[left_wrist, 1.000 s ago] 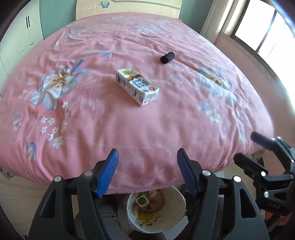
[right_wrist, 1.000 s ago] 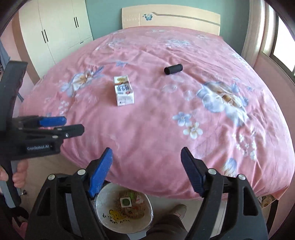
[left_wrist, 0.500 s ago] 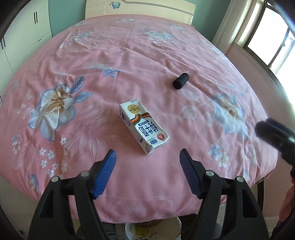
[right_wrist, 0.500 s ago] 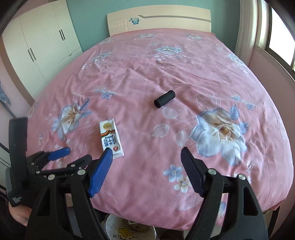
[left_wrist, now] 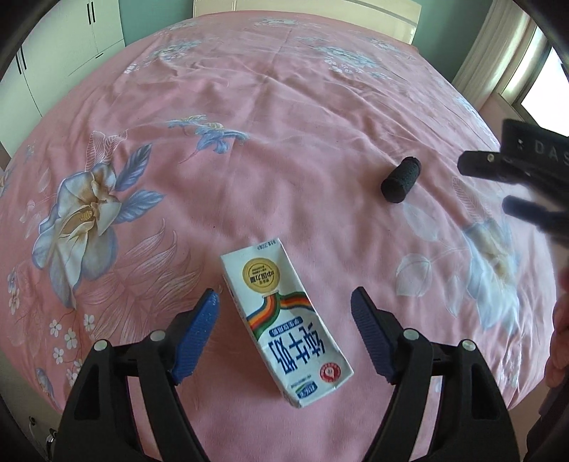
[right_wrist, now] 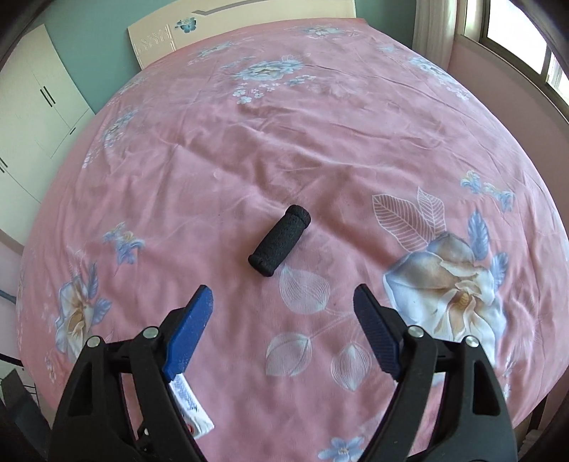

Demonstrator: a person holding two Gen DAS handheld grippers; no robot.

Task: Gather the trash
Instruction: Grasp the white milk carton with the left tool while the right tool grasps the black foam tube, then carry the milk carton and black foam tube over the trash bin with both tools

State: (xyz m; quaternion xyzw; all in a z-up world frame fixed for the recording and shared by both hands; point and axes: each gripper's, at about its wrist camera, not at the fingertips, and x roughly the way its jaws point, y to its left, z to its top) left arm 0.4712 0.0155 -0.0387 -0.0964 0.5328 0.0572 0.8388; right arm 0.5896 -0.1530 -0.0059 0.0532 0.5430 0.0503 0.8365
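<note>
- The left gripper (left_wrist: pixel 284 307) hangs over the near part of the bed (left_wrist: pixel 277 106), jaws wide apart, its blue pads (left_wrist: pixel 197 332) on either side of a milk carton (left_wrist: pixel 284 328) without touching it.
- The milk carton lies flat on the pink floral bedspread (left_wrist: pixel 249 160), close to the bed's near edge, long axis running slantwise away from the camera; its near end sits between the pads, with clear cloth on both flanks.
- The right gripper (right_wrist: pixel 283 305) is also spread open, holding nothing; a black foam cylinder (right_wrist: pixel 279 244) lies on its side just ahead of the fingertips, tilted up to the right (not yet between them).
- In the left wrist view that cylinder (left_wrist: pixel 401 180) sits well apart from the carton, toward the bed's right edge, with the right gripper (left_wrist: pixel 498 184) blurred just beside it.
- Only a corner of the carton (right_wrist: pixel 192 408) shows in the right wrist view, behind the left blue pad (right_wrist: pixel 186 332).
- Around the cylinder the bedspread is bare and only lightly wrinkled, open out to the headboard (right_wrist: pixel 242 32) at the far edge.
- White wardrobe doors (right_wrist: pixel 39 106) stand past the bed's left edge; a window (right_wrist: pixel 515 28) lies past the right edge.
</note>
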